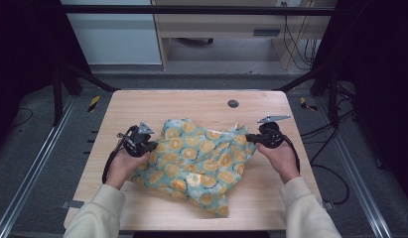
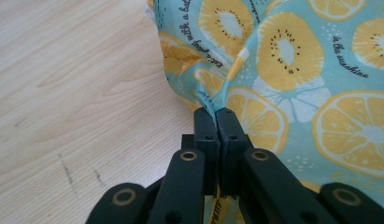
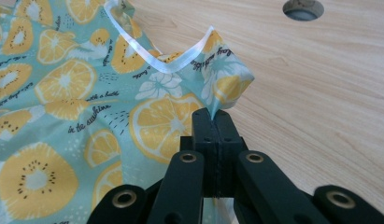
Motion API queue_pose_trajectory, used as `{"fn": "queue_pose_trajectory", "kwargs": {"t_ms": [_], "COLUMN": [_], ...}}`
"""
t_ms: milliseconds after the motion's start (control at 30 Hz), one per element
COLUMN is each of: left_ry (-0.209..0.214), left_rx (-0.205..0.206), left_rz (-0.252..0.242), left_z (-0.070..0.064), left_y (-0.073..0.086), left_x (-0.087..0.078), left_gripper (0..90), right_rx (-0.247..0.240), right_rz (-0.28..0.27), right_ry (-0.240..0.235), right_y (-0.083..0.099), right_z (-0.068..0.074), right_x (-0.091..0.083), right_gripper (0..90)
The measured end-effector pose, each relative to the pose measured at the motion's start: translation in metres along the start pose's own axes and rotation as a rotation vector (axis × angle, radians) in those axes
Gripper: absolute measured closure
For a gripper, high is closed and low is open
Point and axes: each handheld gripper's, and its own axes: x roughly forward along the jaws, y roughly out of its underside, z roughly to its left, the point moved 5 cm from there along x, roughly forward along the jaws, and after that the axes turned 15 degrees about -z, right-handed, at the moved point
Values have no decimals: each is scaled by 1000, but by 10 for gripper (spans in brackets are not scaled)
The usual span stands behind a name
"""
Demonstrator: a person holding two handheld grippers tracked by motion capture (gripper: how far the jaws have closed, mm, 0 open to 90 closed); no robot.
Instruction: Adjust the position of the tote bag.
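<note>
A teal cloth [image 1: 199, 158] printed with yellow lemon and kiwi slices lies crumpled on the wooden table [image 1: 142, 106]. My left gripper [image 1: 151, 146] is shut on the cloth's left edge; in the left gripper view the jaws pinch a fold of the cloth [image 2: 292, 70] at the gripper tip [image 2: 216, 112]. My right gripper [image 1: 248, 138] is shut on the cloth's right edge. The right gripper view has the closed jaws [image 3: 213, 114] clamping a corner of the cloth [image 3: 87, 102] beside a white ribbon trim [image 3: 171, 63].
A round grommet hole [image 1: 233, 103] sits in the table behind the cloth, also seen as the hole [image 3: 302, 8] in the right gripper view. Bare wood lies around the cloth. Black frame bars and cables flank the table.
</note>
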Motion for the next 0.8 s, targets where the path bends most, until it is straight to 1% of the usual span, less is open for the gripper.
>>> {"fn": "queue_pose_trajectory", "kwargs": {"t_ms": [67, 100, 133, 167, 267, 333, 367, 433, 500, 567, 600, 633, 733, 767, 800], "left_ry": [-6, -10, -12, -19, -27, -35, -38, -44, -49, -52, -54, -54, -55, -59, -57], "left_rx": [6, 10, 15, 21, 22, 35, 36, 39, 25, 36, 28, 35, 39, 35, 41], "left_rz": [-16, -21, -28, -39, -54, -61, -69, -80, -97, -99, -109, -108, -104, -116, -113], "left_z": [0, -1, -1, 0, 0, 1, 1, 2, 2, 3, 3, 4, 4, 4, 4], "left_y": [-1, -2, -3, -5, -7, -10, -11, -13, -14, -15, -16, -16, -16, -16, -16], "left_x": [-5, -8, -10, -14, -19, -24, -26, -31, -33, -35, -35, -35, -36, -37, -39], "left_gripper": [893, 895, 895, 895, 896, 899, 900, 900, 900, 900, 900, 900, 900, 900, 900], "right_rx": [1, -13, -13, -14, -22, -30, -37, -41, -52, -59, -59, -64, -62, -68, -69], "right_rz": [-8, -22, -22, -29, -41, -51, -65, -74, -81, -84, -84, -86, -93, -97, -103], "right_ry": [-1, -6, -6, -6, -9, -11, -10, -11, -12, -11, -11, -10, -8, -10, -11], "right_y": [-3, -7, -7, -10, -13, -15, -18, -20, -23, -25, -25, -27, -29, -29, -30], "right_z": [2, 3, 3, 4, 4, 5, 7, 7, 9, 10, 10, 10, 10, 10, 11], "right_x": [-4, -8, -8, -13, -17, -21, -26, -28, -33, -35, -35, -36, -37, -37, -38], "right_gripper": [900, 900, 900, 900, 900, 900, 900, 900, 900, 900, 900, 900, 900, 900, 900]}}
